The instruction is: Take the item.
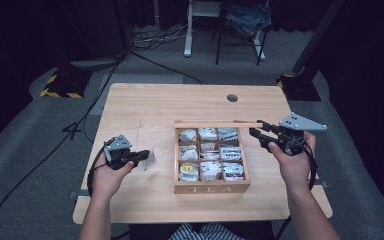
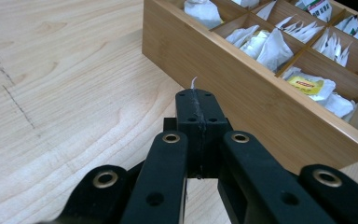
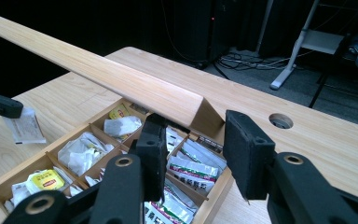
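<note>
1. Left gripper [image 1: 142, 159] sits low over the table [image 1: 145, 107], left of the box [image 1: 211, 187], its jaws clamped on a tea bag [image 1: 150, 158] that sticks out past their tips.
2. Right gripper [image 1: 258, 134] is raised at the box's far right corner, jaws apart and holding nothing; the upright lid [image 3: 121, 79] stands just ahead of them.
3. The box has nine compartments, each stocked with tea bags; a yellow-labelled one [image 3: 45, 179] lies in the near-left cell.
</note>
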`<action>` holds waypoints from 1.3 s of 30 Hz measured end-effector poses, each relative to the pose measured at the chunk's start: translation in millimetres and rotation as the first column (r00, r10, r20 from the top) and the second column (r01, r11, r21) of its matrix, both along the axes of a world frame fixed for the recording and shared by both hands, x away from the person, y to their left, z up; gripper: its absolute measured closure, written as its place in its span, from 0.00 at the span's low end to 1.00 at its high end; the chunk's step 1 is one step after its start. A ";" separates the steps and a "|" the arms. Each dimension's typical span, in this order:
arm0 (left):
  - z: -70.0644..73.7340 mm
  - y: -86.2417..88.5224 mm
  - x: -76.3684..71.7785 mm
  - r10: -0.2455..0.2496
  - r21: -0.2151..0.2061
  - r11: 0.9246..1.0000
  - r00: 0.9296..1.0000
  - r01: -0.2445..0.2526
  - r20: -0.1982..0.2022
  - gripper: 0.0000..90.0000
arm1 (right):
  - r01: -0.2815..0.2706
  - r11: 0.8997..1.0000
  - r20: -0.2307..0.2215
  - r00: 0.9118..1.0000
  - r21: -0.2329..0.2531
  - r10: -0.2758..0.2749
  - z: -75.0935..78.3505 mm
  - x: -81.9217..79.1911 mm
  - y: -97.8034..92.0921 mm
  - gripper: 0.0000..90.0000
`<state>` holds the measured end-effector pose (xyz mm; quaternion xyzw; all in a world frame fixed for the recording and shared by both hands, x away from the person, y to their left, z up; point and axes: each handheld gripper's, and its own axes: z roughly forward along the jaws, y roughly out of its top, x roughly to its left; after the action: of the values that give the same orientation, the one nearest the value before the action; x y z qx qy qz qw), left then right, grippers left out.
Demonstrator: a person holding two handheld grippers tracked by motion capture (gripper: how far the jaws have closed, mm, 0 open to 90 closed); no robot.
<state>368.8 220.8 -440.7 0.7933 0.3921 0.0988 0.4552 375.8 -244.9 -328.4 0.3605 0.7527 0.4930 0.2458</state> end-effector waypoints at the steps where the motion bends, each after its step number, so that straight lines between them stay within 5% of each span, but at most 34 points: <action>1: -1.7 -1.0 0.7 0.001 -0.005 1.000 1.000 -0.001 -0.008 1.00 | 0.000 1.000 0.000 1.000 0.001 0.000 0.0 0.0 0.1 0.68; 29: -25.0 1.1 12.1 0.049 0.011 0.999 0.998 -0.048 -0.040 0.96 | -0.002 1.000 0.002 1.000 -0.003 0.002 -0.3 -0.3 0.0 0.68; 33: -26.5 1.0 12.9 0.069 0.036 0.997 0.997 -0.068 -0.037 0.76 | -0.002 1.000 0.001 1.000 -0.003 0.002 -0.3 -0.4 0.0 0.68; 34: -26.5 -1.0 13.2 0.106 0.090 0.991 0.994 -0.103 -0.032 0.65 | -0.003 1.000 0.003 1.000 -0.006 0.003 -0.3 -0.4 -0.1 0.68; 36: -26.6 -1.6 13.8 0.131 0.121 0.984 0.991 -0.129 -0.012 0.51 | -0.003 1.000 0.002 1.000 -0.005 0.003 -0.3 -0.4 0.0 0.68; 39: -25.4 -0.9 13.6 0.144 0.133 0.981 0.990 -0.144 0.006 0.42 | -0.003 1.000 0.001 1.000 -0.004 0.003 -0.2 -0.2 0.0 0.67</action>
<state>382.5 219.9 -466.1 0.7916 0.4416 0.1560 0.3924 375.5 -244.9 -328.6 0.3585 0.7540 0.4922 0.2462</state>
